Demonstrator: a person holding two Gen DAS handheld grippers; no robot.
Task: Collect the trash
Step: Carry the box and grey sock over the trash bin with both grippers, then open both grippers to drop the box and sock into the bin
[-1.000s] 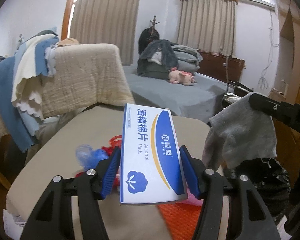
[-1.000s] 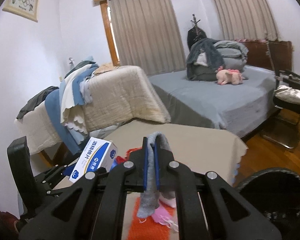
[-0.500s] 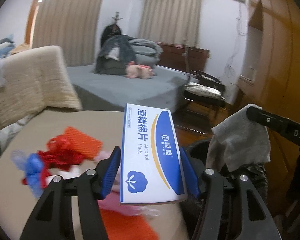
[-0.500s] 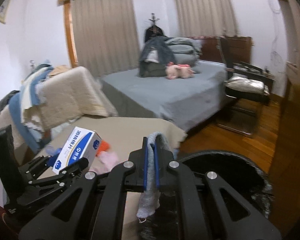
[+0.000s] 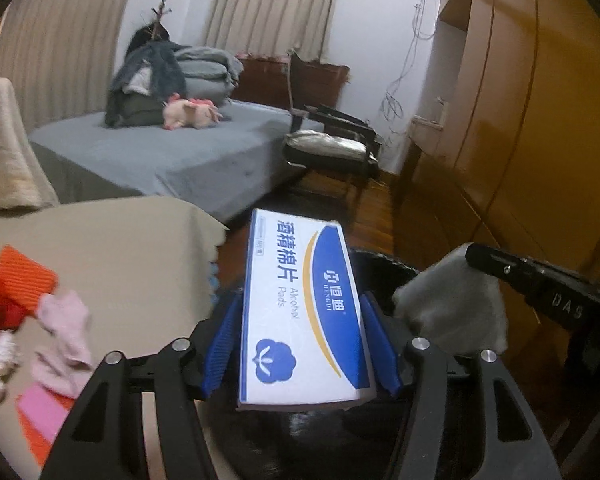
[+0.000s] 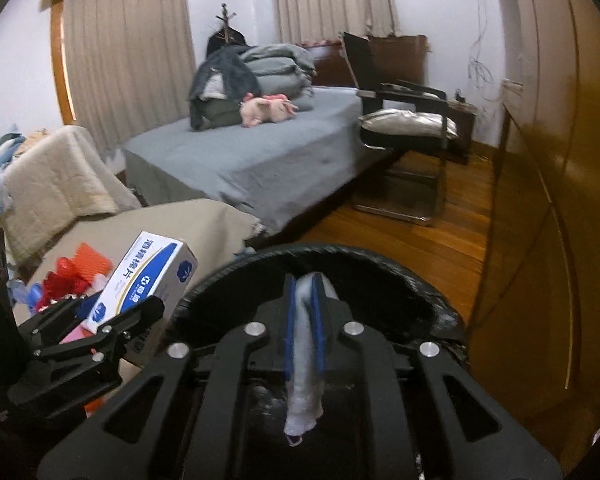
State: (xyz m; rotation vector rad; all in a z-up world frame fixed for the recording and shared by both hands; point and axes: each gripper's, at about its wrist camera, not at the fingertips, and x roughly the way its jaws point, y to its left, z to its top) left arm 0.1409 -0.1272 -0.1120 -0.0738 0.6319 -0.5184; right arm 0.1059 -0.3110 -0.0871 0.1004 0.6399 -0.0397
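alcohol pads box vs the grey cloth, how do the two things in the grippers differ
The alcohol pads box is stiff, flat-sided and printed white and blue; the grey cloth is plain, soft and hangs limp.

The box is wide, so the left gripper holds it with jaws well apart; the cloth is thin, sitting between the right gripper jaws, which are nearly together and have just been opening.

Both are carried over the black-lined bin.

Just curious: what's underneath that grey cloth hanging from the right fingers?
A black-lined trash bin sits open under the grey cloth. Its inside is dark and partly hidden by the gripper, so I cannot tell its contents.
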